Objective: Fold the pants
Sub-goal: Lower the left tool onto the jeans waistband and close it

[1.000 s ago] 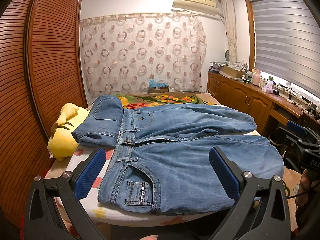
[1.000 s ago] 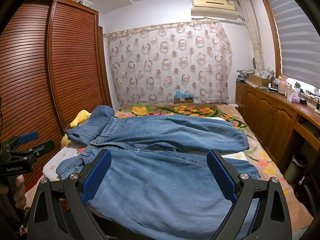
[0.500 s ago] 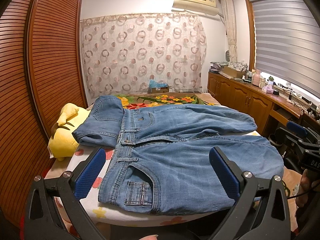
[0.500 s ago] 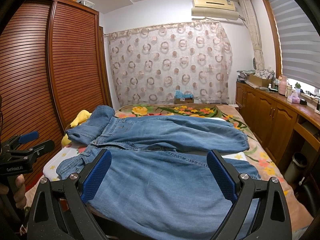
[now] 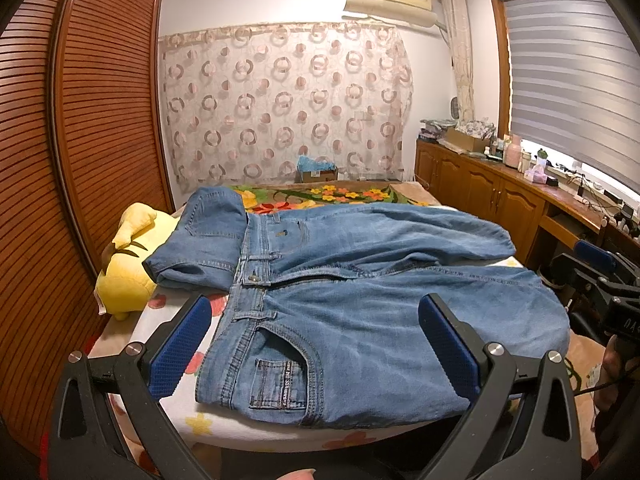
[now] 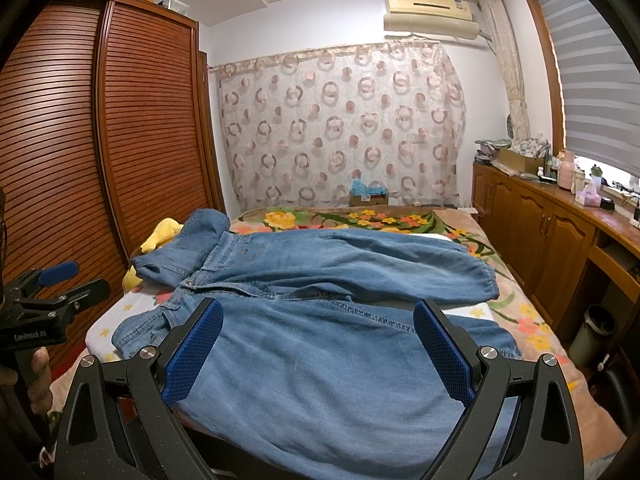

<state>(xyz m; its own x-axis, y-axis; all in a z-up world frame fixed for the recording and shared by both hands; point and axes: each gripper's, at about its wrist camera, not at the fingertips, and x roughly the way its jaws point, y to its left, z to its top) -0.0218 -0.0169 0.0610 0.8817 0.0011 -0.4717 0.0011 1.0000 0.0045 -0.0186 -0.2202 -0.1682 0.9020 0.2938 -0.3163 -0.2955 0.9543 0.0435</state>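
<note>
Surroundings: yellow plush toy [image 5: 128, 264] is lying beside the waistband, wardrobe [image 5: 80, 152] behind | jeans [image 5: 360, 300] are lying spread on the bed [image 5: 176, 320] | my left gripper [image 5: 314, 340] and right gripper [image 6: 318, 346] are hovering level, gaping wide, gripping nothing.

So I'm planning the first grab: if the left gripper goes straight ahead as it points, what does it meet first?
Most likely the jeans, around the near hip, right of the front pocket; the open left gripper frames that denim. Depth is unclear.
</note>
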